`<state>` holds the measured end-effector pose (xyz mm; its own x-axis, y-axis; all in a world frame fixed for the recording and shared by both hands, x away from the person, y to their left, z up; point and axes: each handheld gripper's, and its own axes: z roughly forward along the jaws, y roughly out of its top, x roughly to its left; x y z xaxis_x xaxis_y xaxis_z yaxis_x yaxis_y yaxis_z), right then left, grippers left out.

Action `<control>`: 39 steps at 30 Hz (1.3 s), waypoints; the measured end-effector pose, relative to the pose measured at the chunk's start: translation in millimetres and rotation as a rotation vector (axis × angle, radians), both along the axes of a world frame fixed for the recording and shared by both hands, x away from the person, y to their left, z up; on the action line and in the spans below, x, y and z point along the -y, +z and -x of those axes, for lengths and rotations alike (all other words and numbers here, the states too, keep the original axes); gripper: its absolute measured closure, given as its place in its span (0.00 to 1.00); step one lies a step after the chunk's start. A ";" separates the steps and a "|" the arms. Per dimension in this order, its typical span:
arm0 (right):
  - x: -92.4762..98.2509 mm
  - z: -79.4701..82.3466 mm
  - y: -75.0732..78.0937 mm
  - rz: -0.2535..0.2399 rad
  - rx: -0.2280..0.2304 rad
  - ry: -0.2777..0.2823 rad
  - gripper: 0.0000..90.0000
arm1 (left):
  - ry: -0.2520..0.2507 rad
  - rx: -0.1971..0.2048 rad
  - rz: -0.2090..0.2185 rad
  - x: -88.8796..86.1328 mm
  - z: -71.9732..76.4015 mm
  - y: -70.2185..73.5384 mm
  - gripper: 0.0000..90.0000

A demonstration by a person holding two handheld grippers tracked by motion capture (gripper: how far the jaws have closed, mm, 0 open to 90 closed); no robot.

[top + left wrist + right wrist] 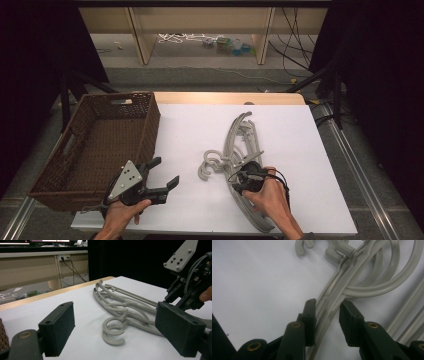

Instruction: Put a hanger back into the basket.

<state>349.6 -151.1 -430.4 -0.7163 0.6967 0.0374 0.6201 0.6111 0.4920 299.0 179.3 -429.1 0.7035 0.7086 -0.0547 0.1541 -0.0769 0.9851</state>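
Grey hangers heaped mid-desk at two o'clock from basket; right tongs straddling one arm, pads not pressing; left tongs wide open, empty; risk: tangled neighbours dragged up through interlocked hooks.

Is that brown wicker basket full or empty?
Empty. The high view looks straight into the basket, and its woven bottom is bare; the grey hangers all lie on the white table beside it.
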 end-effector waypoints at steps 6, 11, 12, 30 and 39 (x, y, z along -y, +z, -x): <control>10.3 6.0 9.5 0.027 0.016 -0.010 0.79 | -0.005 0.003 0.009 0.0 -0.5 -0.4 0.18; 28.1 6.3 12.6 0.058 0.022 -0.017 0.83 | -0.006 0.005 -0.004 -0.1 0.1 0.5 0.18; 31.0 8.1 14.1 0.064 0.000 -0.043 0.84 | -0.006 0.005 -0.004 -0.1 0.1 0.5 0.18; 78.7 6.7 36.4 0.060 0.151 0.013 0.92 | -0.005 0.006 -0.005 -0.6 0.3 0.9 0.18; 91.9 9.7 50.0 0.010 0.157 0.015 0.92 | -0.005 0.007 -0.006 -0.5 0.4 1.1 0.18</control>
<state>340.0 -243.0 -380.5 -0.7228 0.6860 -0.0828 0.5269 0.6247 0.5763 298.7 179.8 -428.0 0.7072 0.7055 -0.0457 0.1469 -0.0835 0.9856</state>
